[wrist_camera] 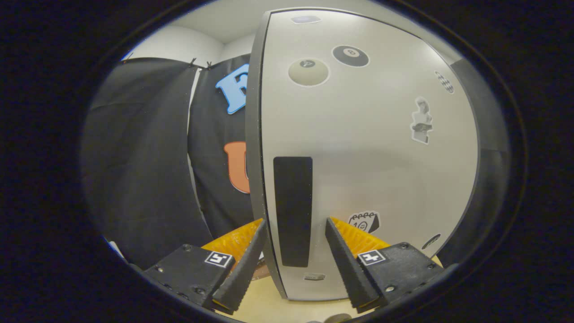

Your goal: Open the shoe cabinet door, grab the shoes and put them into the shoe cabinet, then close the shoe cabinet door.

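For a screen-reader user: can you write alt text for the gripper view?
The open gripper straddles the free edge of a pale cabinet door, its black vertical handle between the fingers. Stickers dot the door; black cloth hangs beyond.

Shoe cabinet door (372, 152) stands close ahead, blocking the way forward. Tool (296, 231) fingers spread wide, straddling the door's free edge and dark handle strip (293, 211). Open passage left of that edge, toward the black cloth wall (143, 170).
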